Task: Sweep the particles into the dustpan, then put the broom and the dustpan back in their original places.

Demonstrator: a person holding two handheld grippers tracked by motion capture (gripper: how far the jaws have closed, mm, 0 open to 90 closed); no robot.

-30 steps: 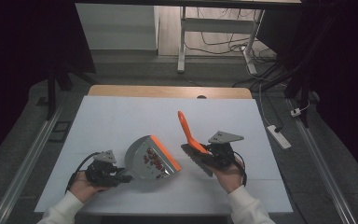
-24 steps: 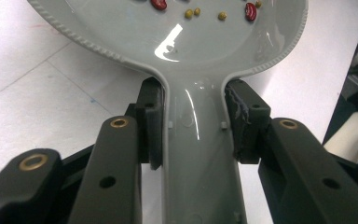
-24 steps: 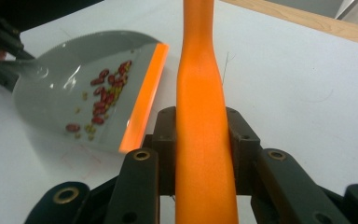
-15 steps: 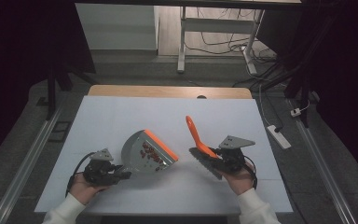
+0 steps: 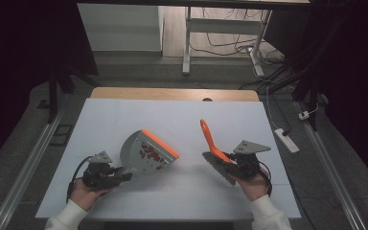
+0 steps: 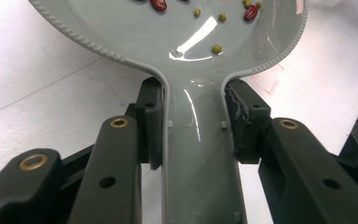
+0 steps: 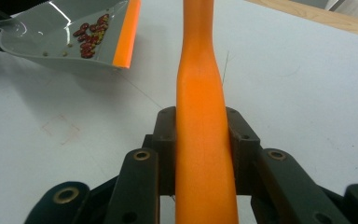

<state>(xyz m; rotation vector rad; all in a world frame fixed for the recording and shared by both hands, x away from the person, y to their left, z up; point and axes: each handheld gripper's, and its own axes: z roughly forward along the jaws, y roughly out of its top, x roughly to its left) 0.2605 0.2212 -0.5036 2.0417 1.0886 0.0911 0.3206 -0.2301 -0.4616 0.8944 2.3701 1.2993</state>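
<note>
L gripper (image 5: 124, 176) clamping dustpan (image 5: 146, 152) handle, beans (image 5: 149, 151) lying ahead | R gripper (image 5: 230, 163) gripping brush (image 5: 210, 139), handle pointing ahead, pan sitting forward-left | bench (image 5: 124, 115).

A fixed camera looks forward and down over the whole tabletop (image 5: 182, 115) from its near edge, while each gripper camera sits close behind its own fingers; all three share the grey dustpan (image 5: 146, 154).

A white table (image 5: 124, 115) with a wooden far edge stands on grey floor (image 5: 139, 72); cables (image 5: 230, 43) lie far behind, in dark surroundings.
</note>
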